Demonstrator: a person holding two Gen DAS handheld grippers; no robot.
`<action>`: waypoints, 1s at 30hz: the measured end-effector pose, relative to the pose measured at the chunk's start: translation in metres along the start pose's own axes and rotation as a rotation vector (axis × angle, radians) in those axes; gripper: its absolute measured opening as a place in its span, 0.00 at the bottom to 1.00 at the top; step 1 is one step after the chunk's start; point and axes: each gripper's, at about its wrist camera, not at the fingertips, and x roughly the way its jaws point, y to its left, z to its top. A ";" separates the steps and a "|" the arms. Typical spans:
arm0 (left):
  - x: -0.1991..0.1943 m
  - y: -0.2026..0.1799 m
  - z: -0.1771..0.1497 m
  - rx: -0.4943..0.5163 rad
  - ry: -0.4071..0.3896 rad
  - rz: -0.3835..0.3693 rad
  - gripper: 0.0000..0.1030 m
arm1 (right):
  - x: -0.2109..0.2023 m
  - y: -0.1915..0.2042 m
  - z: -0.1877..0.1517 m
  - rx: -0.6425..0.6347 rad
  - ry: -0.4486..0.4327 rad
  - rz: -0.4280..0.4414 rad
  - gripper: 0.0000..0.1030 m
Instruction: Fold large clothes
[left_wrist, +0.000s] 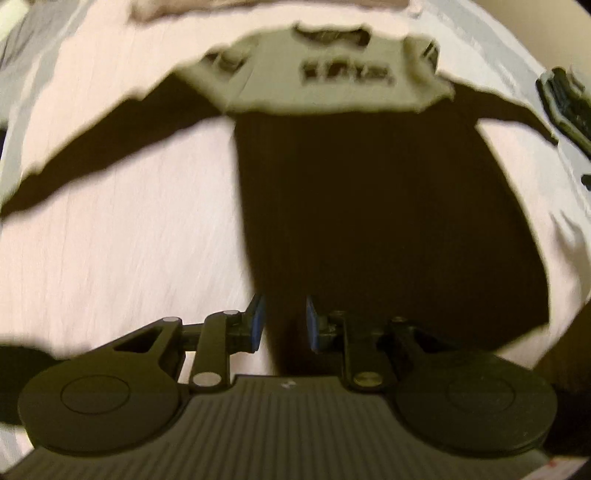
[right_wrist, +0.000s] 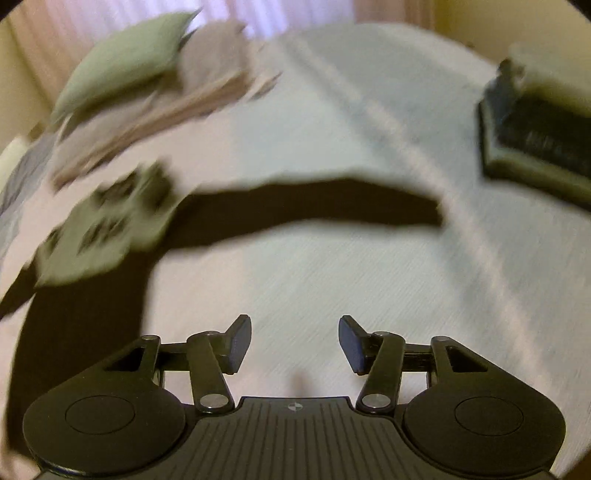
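Note:
A long-sleeved top (left_wrist: 388, 221) lies spread flat on a pale bedsheet (left_wrist: 129, 240), dark in body and sleeves, with a pale chest panel (left_wrist: 325, 77) bearing dark lettering. My left gripper (left_wrist: 284, 321) hovers open over the hem's near-left corner, nothing between its blue pads. In the right wrist view the same top (right_wrist: 74, 314) lies at the left, one dark sleeve (right_wrist: 314, 206) stretched out to the right. My right gripper (right_wrist: 295, 343) is open above bare sheet, to the right of the body and nearer than the sleeve. Both views are motion-blurred.
A folded dark-and-pale stack of clothes (right_wrist: 539, 147) sits at the far right of the bed, also seen as the stack (left_wrist: 569, 107) in the left wrist view. A green pillow (right_wrist: 122, 66) and crumpled beige fabric (right_wrist: 166, 110) lie at the far left.

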 end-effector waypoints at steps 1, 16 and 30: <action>0.003 -0.013 0.016 0.006 -0.019 0.003 0.18 | 0.012 -0.021 0.018 0.009 -0.017 -0.015 0.50; 0.097 -0.199 0.159 0.069 -0.028 -0.031 0.22 | 0.153 -0.186 0.123 -0.012 0.152 0.247 0.03; 0.108 -0.215 0.180 0.114 -0.014 -0.035 0.24 | 0.070 -0.214 0.091 0.007 0.007 -0.113 0.37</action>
